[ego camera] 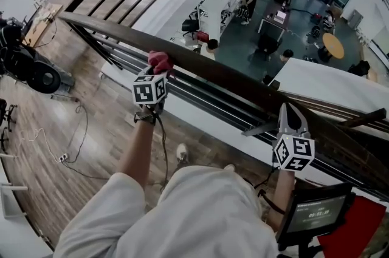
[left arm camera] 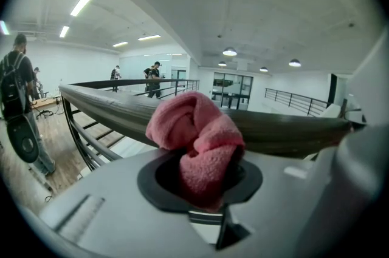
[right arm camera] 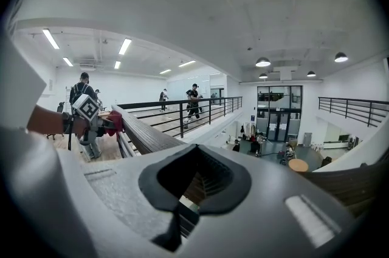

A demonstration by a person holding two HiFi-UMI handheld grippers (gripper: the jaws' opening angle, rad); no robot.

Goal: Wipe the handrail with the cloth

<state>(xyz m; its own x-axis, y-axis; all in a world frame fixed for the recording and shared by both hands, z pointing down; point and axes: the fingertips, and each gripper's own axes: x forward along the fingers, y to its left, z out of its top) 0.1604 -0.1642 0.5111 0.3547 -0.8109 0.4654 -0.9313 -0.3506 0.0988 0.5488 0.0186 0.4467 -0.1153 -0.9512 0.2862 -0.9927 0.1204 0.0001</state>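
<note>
My left gripper [ego camera: 155, 73]: fingers clamped on bunched pink cloth [ego camera: 160, 60], wad pressed on dark handrail [ego camera: 225, 74] top, centre frame, ready to drag along. My right gripper [ego camera: 291, 114]: fingers together, empty, parked lower right, clear of wiping path.

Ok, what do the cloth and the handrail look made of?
Cloth: soft pink terry or microfibre, judging by its fuzzy nap. Handrail: probably dark wood with a dull finish; fine grain lines run along its top.
</note>
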